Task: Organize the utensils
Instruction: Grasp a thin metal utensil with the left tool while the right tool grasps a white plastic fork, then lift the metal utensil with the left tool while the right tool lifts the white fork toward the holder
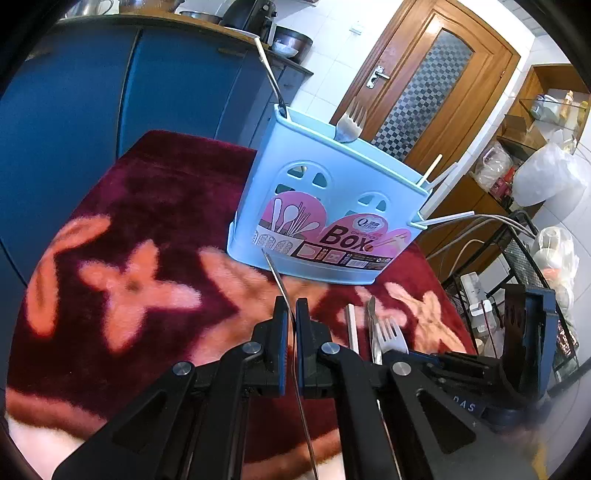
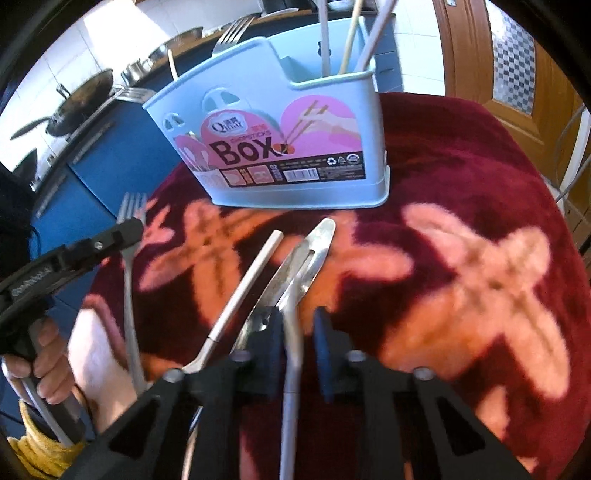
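A light blue utensil box [image 1: 314,206] stands on the red patterned cloth; it also shows in the right wrist view [image 2: 280,147]. It holds a fork [image 1: 351,122], a spoon handle [image 1: 271,77] and chopsticks [image 2: 354,33]. My left gripper [image 1: 291,314] is shut on a thin metal fork, seen edge-on [image 1: 279,277]; in the right wrist view its tines [image 2: 131,210] point up. My right gripper [image 2: 297,325] is open around a metal knife [image 2: 310,254] lying on the cloth beside another knife [image 2: 284,277] and a white-handled utensil [image 2: 251,280].
The red cloth [image 1: 147,206] covers a round table. Blue cabinets [image 1: 110,92] stand behind it with pans [image 2: 81,99] on the counter. A wooden door [image 1: 424,81] and a wire rack [image 1: 517,258] with bags are to the right.
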A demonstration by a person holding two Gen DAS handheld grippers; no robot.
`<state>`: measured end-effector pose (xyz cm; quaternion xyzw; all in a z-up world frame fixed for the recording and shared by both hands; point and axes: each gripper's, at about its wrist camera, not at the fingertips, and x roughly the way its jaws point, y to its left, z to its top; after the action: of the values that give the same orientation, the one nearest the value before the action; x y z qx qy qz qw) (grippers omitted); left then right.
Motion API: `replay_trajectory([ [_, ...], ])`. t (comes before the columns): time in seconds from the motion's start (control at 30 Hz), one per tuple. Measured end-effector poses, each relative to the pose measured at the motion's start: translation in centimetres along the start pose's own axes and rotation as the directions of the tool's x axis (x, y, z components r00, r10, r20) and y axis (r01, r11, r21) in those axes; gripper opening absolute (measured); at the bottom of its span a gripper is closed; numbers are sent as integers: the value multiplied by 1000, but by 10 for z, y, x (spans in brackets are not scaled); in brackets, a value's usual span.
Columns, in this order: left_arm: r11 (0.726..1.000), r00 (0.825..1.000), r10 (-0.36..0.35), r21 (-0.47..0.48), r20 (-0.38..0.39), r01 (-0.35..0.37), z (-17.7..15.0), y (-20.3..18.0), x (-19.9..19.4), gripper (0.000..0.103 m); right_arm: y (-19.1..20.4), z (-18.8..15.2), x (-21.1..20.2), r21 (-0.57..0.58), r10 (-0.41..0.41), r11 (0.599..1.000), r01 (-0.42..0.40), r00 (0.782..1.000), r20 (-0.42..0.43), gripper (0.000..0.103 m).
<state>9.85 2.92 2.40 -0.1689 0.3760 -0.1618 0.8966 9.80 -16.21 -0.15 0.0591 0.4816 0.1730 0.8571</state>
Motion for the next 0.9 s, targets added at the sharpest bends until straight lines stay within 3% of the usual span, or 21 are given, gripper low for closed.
replay_trajectory([
  [0.23,1000,1000,-5,18,26,5,0,-5,-13,1,-12,-6,-18,40,22,999,-24,999,46,6],
  [0.43,999,997,-24,48,79,21,1,-16,-32,0,-9,-11,-43,38,16,999,-21,990,139,6],
  [0.7,996,985,-54,72,163,43,7,-29,-61,0,1,-17,-86,33,-23,999,14,953,301,6],
  [0.9,994,975,-65,101,214,44,13,-38,-77,0,7,-12,-103,42,-16,999,0,927,375,6],
])
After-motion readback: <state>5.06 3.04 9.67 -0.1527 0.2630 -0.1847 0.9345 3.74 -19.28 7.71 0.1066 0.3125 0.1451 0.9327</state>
